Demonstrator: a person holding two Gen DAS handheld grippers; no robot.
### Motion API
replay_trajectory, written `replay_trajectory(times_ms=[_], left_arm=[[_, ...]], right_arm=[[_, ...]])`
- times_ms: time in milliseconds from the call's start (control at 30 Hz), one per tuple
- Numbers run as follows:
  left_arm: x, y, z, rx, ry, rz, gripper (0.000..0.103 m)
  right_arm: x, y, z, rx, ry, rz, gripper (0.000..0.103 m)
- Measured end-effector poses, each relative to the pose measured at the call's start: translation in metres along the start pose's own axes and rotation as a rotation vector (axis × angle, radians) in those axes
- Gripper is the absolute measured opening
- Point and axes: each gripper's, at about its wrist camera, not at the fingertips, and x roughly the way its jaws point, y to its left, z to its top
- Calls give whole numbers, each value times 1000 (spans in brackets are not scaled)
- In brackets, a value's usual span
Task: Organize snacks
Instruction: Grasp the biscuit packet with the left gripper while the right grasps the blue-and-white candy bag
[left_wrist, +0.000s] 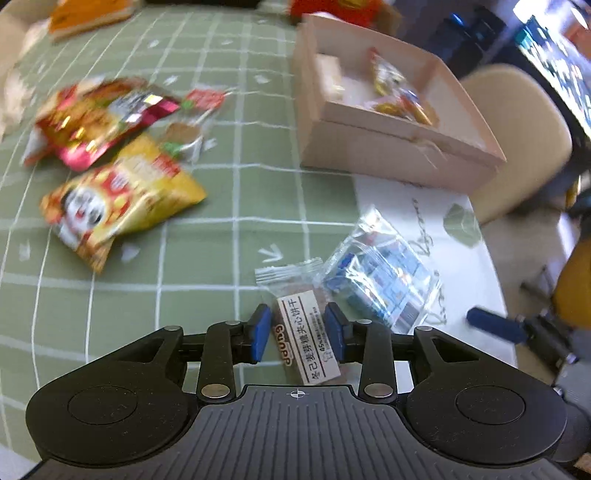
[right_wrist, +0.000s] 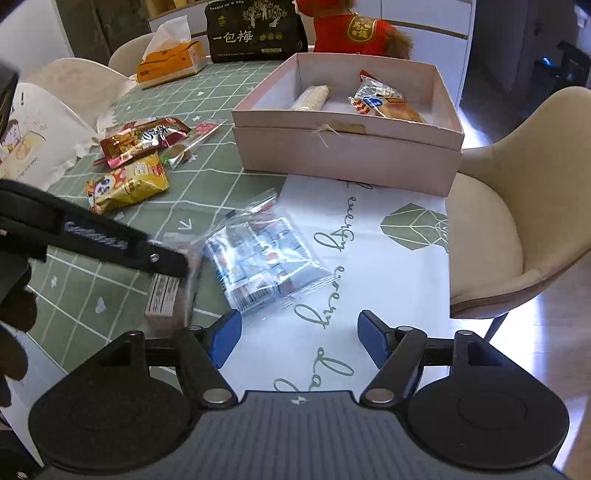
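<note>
Holding the left gripper (left_wrist: 298, 334) over the near part of the table (left_wrist: 229, 192), we have its blue pads on either side of a brown biscuit packet (left_wrist: 308, 338); small gaps show at both pads, so the jaws are parted and not pressing. The right gripper (right_wrist: 299, 341) hangs with jaws spread wide and empty, above the white, lettered part of the cloth. Just beyond it lies a clear bag of blue-and-white sweets (right_wrist: 260, 264), touching the biscuit packet's right side. At far right stands the open pink box (right_wrist: 347, 147), with a wrapped roll (right_wrist: 310, 98) and a bread packet (right_wrist: 384, 103) inside. To the left, well apart, lie a yellow snack bag (right_wrist: 127, 186) and a red pouch (right_wrist: 144, 140).
</note>
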Motion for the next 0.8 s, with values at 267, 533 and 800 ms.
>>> replay_trajectory(times_ms=[267, 533, 800], left_arm=[[-2, -16, -13, 169, -12, 53, 47], [-12, 8, -21, 130, -7, 67, 46], [-17, 21, -25, 102, 0, 32, 45]], right_arm=[[2, -8, 3, 25, -13, -12, 71], [15, 6, 26, -37, -43, 43, 74], [43, 21, 42, -66, -20, 38, 82]])
